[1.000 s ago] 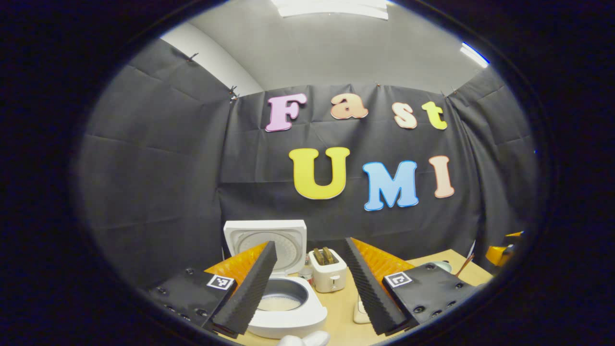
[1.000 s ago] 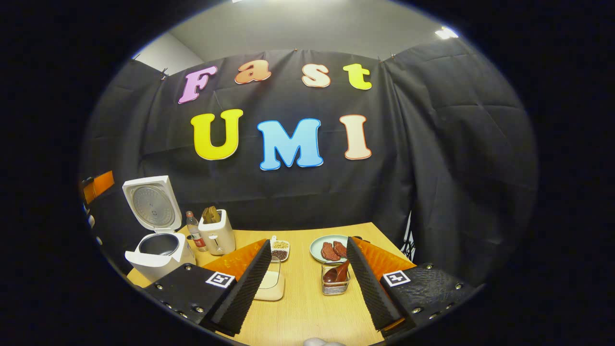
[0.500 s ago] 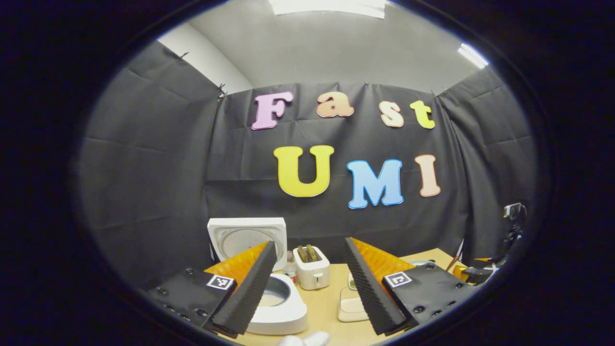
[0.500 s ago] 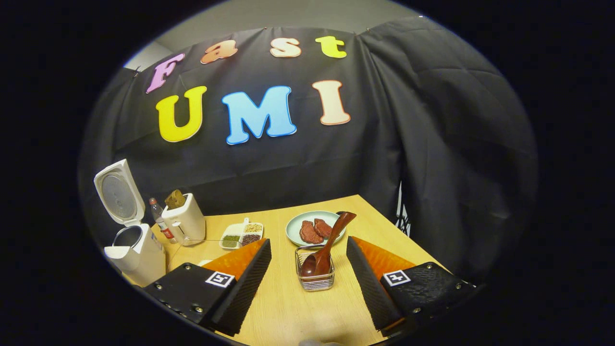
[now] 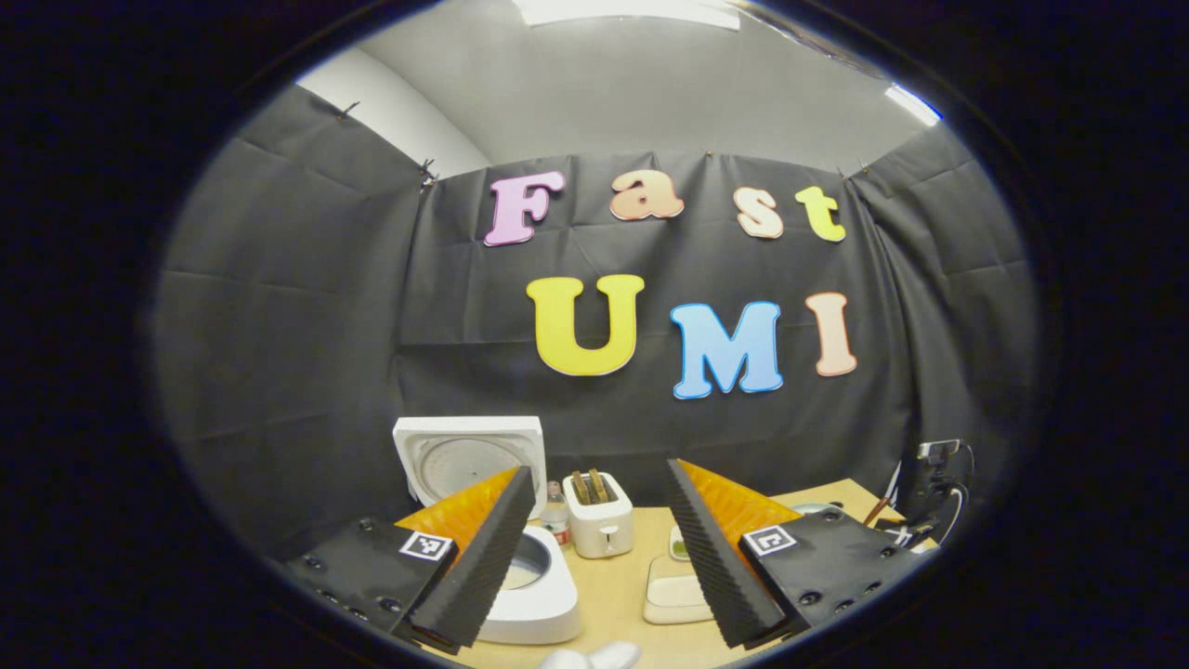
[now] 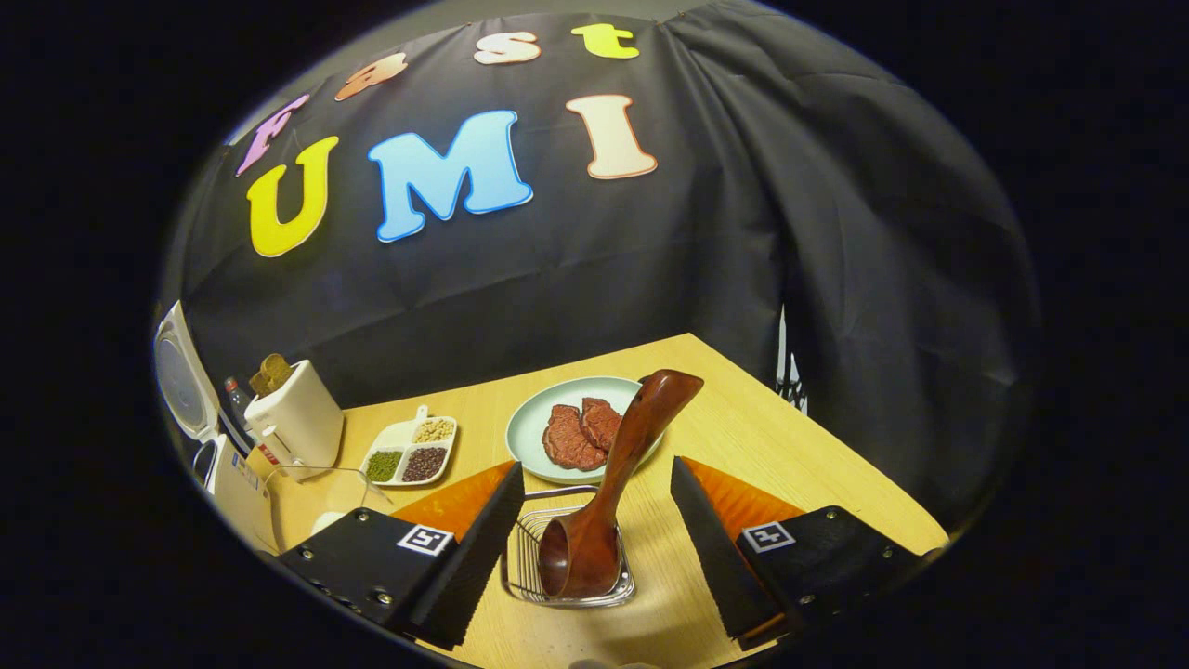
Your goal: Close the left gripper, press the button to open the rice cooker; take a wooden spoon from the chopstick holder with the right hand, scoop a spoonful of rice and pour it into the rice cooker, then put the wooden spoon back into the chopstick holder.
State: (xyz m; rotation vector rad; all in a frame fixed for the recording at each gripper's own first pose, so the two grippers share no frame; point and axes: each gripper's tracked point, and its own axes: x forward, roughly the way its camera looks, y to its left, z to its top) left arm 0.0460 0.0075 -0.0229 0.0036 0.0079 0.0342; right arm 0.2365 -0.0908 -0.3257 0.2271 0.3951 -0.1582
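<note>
1. While the rice cooker (image 5: 520,595) stands with its lid (image 5: 469,460) raised at the left of the table (image 6: 743,437), the right gripper (image 6: 594,548) hangs just above the chopstick holder (image 6: 568,567) with its jaws spread wide and nothing between them
2. The wooden spoon (image 6: 608,492) sits in that wire holder bowl-down, its handle leaning up and away toward the plate (image 6: 529,437) of meat, and it lies between the two fingers without touching either
3. The left gripper (image 5: 599,548) is held back near the cooker, its jaws also apart and empty; the opening step looks done, judging by the lid
4. The spoon looks stiff, light and smoothly finished, so it should lift easily but may swivel or slip in a narrow pinch
5. The best hold is probably the upper part of the handle, above the holder's rim, where the shaft is free of the wires and broad enough for both pads
6. The holder seems light and open-framed, so a slanted pull could drag or tip it; a pull along the handle's lean seems safer
7. The rice to scoop appears to be in the pale container (image 5: 676,595) beside the cooker, though its contents cannot be made out
</note>
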